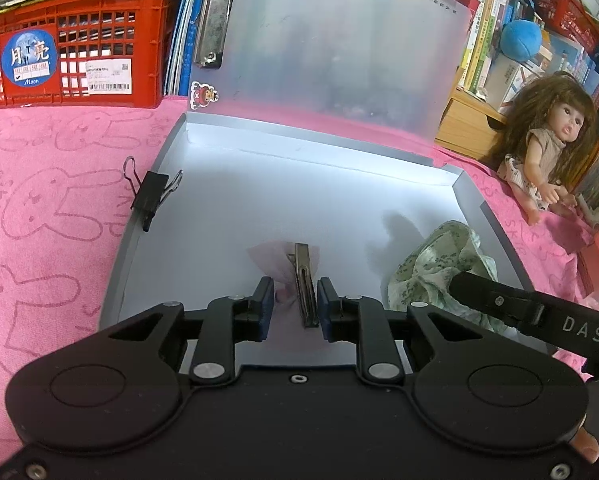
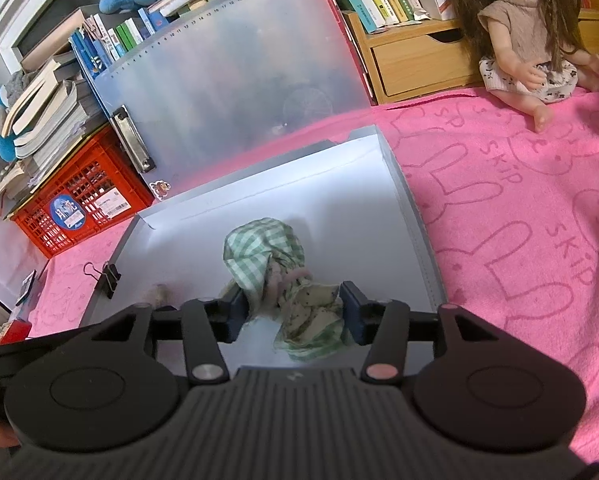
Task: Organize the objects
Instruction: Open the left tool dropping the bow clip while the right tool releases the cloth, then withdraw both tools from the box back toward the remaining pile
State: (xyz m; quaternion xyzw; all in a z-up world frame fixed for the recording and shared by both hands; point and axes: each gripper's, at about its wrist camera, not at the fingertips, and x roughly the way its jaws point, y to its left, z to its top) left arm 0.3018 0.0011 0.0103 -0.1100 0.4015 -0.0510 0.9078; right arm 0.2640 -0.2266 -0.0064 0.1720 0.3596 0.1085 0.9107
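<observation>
The left gripper [image 1: 295, 304] pinches a shiny metal hair clip [image 1: 304, 288] — the right gripper [image 2: 295, 312] squeezes soft green checked cloth [image 2: 275, 264].

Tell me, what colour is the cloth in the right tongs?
The cloth is green and white, part checked, part tiny-flowered. The right wrist view shows it best.
</observation>
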